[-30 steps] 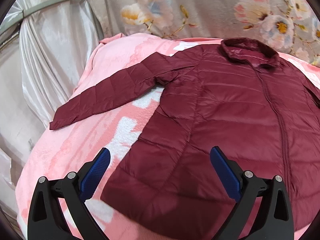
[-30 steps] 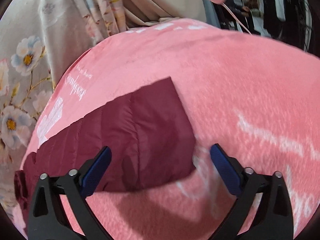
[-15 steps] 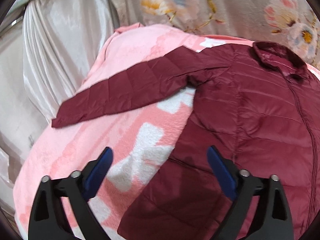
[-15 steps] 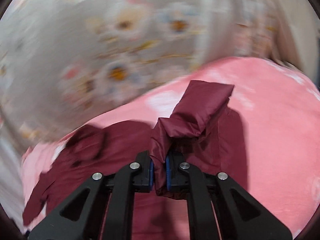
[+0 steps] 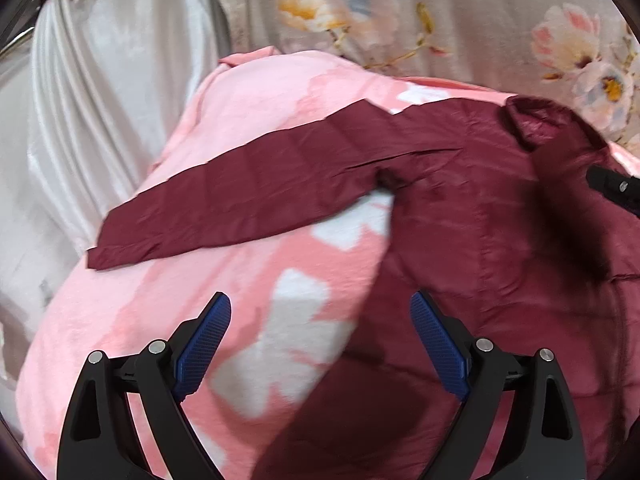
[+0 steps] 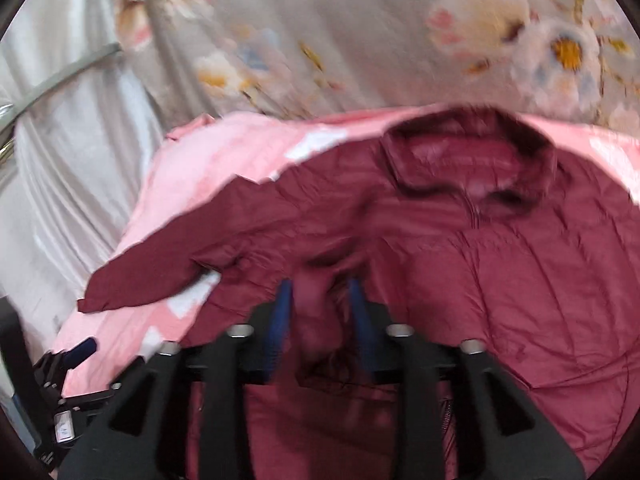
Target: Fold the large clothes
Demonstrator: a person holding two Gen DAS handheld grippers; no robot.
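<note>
A maroon quilted jacket (image 5: 480, 240) lies front up on a pink blanket (image 5: 248, 112), collar (image 5: 540, 120) at the far side. Its left sleeve (image 5: 248, 188) stretches out flat to the left. My left gripper (image 5: 320, 300) hovers open over the jacket's left edge with nothing between its fingers. In the right wrist view, which is blurred, my right gripper (image 6: 320, 292) is above the jacket's chest (image 6: 500, 280). Its jaws are opening, and the end of the other sleeve (image 6: 312, 312) hangs loosely between them. That gripper's tip (image 5: 616, 188) shows at the left view's right edge.
A floral curtain (image 5: 440, 20) hangs behind the bed. A white satin drape (image 5: 100, 120) and a metal rail (image 6: 60, 76) stand on the left. The blanket (image 6: 224, 152) drops away at its left edge. My left gripper (image 6: 76, 352) shows low left in the right view.
My right gripper shut on the right sleeve's end, swung it leftwards over the jacket's chest, and its jaws have now parted. My left gripper drifted left along the jacket's edge, still open.
</note>
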